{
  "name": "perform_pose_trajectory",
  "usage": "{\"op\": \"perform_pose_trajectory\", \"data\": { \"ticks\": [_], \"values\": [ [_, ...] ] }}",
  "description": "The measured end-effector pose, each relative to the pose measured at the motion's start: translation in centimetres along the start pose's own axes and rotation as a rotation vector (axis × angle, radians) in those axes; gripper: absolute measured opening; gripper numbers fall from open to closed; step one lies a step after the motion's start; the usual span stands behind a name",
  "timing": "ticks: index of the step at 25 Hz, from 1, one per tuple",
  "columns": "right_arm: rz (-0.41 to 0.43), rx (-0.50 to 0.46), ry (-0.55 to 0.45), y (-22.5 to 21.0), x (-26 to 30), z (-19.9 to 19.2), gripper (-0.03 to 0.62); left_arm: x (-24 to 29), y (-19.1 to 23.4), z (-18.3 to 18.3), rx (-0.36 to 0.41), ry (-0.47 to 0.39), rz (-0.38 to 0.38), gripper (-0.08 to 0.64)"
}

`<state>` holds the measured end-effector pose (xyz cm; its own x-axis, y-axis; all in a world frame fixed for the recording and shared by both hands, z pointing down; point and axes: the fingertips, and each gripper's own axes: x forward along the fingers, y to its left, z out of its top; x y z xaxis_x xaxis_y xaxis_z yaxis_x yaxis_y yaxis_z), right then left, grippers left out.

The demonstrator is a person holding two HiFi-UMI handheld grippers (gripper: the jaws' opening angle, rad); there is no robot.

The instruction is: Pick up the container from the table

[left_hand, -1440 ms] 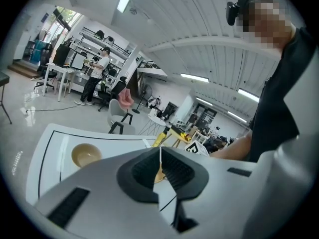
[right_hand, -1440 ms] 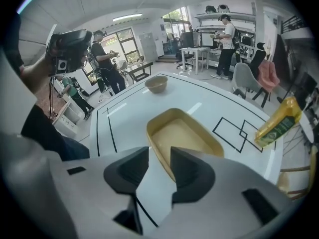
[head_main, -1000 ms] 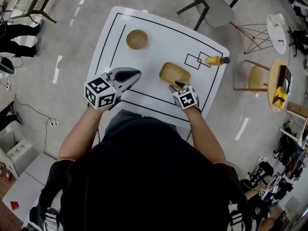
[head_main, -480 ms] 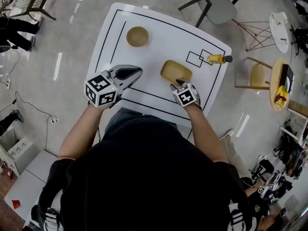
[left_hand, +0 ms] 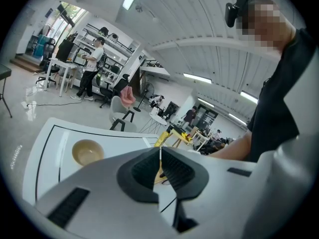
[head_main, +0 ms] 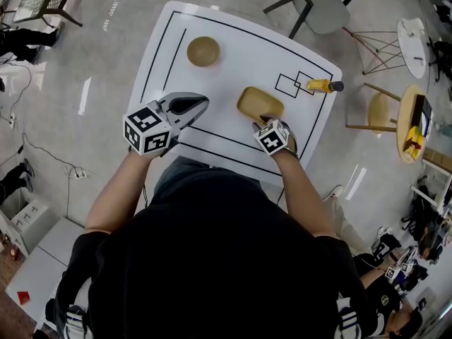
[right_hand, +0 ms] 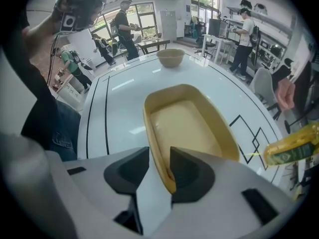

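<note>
The container is a shallow tan oblong tray on the white table; in the right gripper view the container fills the middle. My right gripper points steeply down over its near end. Its jaws straddle the near rim and are closing: one pad sits inside the tray against the rim, the other pad stands outside with a gap. The right gripper holds nothing firmly. My left gripper hovers over the table's left part, shut and empty; in its own view the left gripper has its jaws together.
A round tan bowl stands at the table's far left. A yellow bottle lies by the square outlines at the right edge. Black lines mark the tabletop. A grey chair and small round tables stand beyond the table.
My right gripper has rolled a little and settled over the container's near rim. The left gripper has stayed where it was.
</note>
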<state>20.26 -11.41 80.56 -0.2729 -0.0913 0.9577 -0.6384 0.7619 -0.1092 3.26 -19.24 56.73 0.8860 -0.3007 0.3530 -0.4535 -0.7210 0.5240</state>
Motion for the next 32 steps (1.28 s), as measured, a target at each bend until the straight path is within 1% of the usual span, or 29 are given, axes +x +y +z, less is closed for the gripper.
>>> {"op": "perform_pose_trajectory", "data": {
  "ticks": [17, 27, 32],
  "values": [
    [-0.014, -0.034, 0.019, 0.0, 0.5, -0.4, 0.074, 0.1, -0.3, 0.0, 0.002, 0.001, -0.003, 0.009],
    [-0.035, -0.057, 0.03, -0.1, 0.1, -0.5, 0.06, -0.2, -1.0, 0.1, 0.013, -0.007, -0.008, 0.009],
    [-0.049, -0.058, 0.042, -0.1, -0.1, -0.6, 0.033, -0.5, -1.2, 0.3, 0.018, -0.009, -0.008, 0.009]
  ]
}}
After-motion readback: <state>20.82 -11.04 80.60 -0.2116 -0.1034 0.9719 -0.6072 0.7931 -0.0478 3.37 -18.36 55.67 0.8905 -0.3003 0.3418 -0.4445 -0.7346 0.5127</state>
